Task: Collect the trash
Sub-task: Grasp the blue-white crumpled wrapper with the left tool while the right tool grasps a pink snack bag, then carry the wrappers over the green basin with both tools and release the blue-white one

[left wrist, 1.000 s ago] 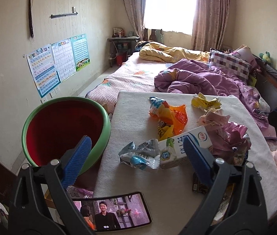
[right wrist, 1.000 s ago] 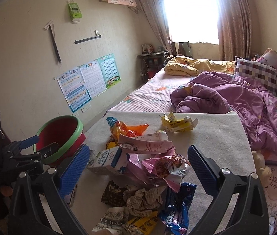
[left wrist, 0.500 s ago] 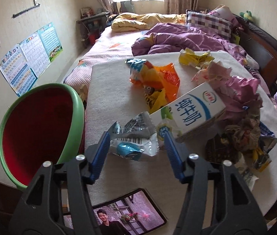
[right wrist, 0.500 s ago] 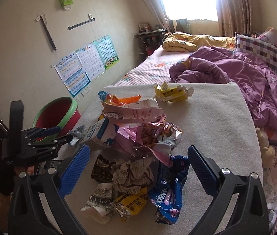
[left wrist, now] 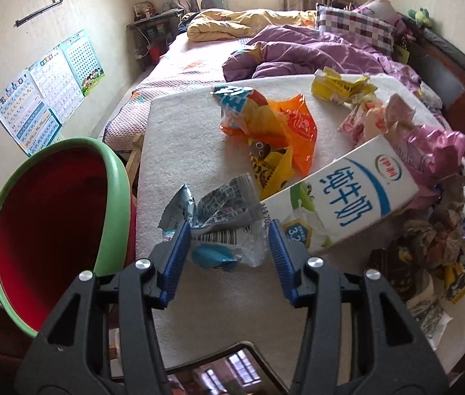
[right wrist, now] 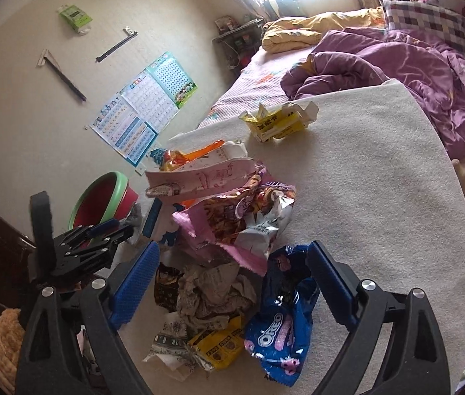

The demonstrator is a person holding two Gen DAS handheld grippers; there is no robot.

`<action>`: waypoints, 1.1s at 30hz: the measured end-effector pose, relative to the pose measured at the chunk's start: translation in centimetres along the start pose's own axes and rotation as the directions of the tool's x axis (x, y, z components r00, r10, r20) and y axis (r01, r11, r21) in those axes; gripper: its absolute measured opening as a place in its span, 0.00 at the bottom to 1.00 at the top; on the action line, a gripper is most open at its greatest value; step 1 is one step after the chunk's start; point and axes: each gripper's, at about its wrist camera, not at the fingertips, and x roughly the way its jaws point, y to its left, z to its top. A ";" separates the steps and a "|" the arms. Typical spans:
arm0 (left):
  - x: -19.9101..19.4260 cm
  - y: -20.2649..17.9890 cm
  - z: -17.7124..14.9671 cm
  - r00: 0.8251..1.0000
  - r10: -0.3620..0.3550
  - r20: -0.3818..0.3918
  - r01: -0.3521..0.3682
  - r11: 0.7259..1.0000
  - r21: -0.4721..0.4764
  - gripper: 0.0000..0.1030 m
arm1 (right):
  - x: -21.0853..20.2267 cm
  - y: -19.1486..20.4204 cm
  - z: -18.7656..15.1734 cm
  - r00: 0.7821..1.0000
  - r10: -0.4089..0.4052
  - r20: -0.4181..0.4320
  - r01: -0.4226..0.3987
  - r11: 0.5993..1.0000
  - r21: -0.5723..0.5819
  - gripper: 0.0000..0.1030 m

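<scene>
A cream mat (left wrist: 199, 151) is seen strewn with trash, a bed (left wrist: 180, 75) with a purple quilt (left wrist: 314, 56) lying behind it.

In the left wrist view, the left gripper (left wrist: 229, 242) is lowered over a crumpled silver wrapper (left wrist: 222, 220). Its blue pads (left wrist: 176, 260) are set about half apart, one on each side of the wrapper; the left pad meets the foil, and the right pad appears to as well, so the wrapper seems to be pinched. A milk carton (left wrist: 347, 194) lies tilted just right of the wrapper, touching it. Beyond are an orange bag (left wrist: 285, 128) and a yellow box (left wrist: 341, 89). A red bin (left wrist: 51, 223) with a green rim stands left of the mat (its mouth tipped toward the camera). A phone (left wrist: 219, 375) is partly seen at the bottom edge.

In the right wrist view, the right gripper (right wrist: 232, 273) is held wide, its jaws closing, above a heap of wrappers. Between the jaws lie crumpled paper (right wrist: 212, 293) and a blue biscuit bag (right wrist: 285, 316); neither is pressed. A pink bag (right wrist: 232, 217) sits just beyond. The left gripper (right wrist: 124, 230) is seen at the left, near the bin (right wrist: 101, 200).
</scene>
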 end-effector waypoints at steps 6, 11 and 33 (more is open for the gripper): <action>-2.4 0.9 0.0 0.998 -0.039 0.046 0.041 0.998 -0.054 0.45 | 3.0 -2.6 1.4 0.991 0.123 -0.056 -0.112 0.978 0.174 0.67; -2.3 1.7 -0.3 0.997 -0.076 -0.013 0.075 0.992 -0.104 0.34 | 2.0 -2.4 1.2 0.980 0.196 -0.027 -0.189 0.966 0.176 0.49; 1.8 1.3 1.1 0.998 -0.044 -0.044 0.035 0.982 -0.187 0.02 | -5.8 -0.8 0.1 0.971 0.197 0.133 -0.207 0.976 0.062 0.47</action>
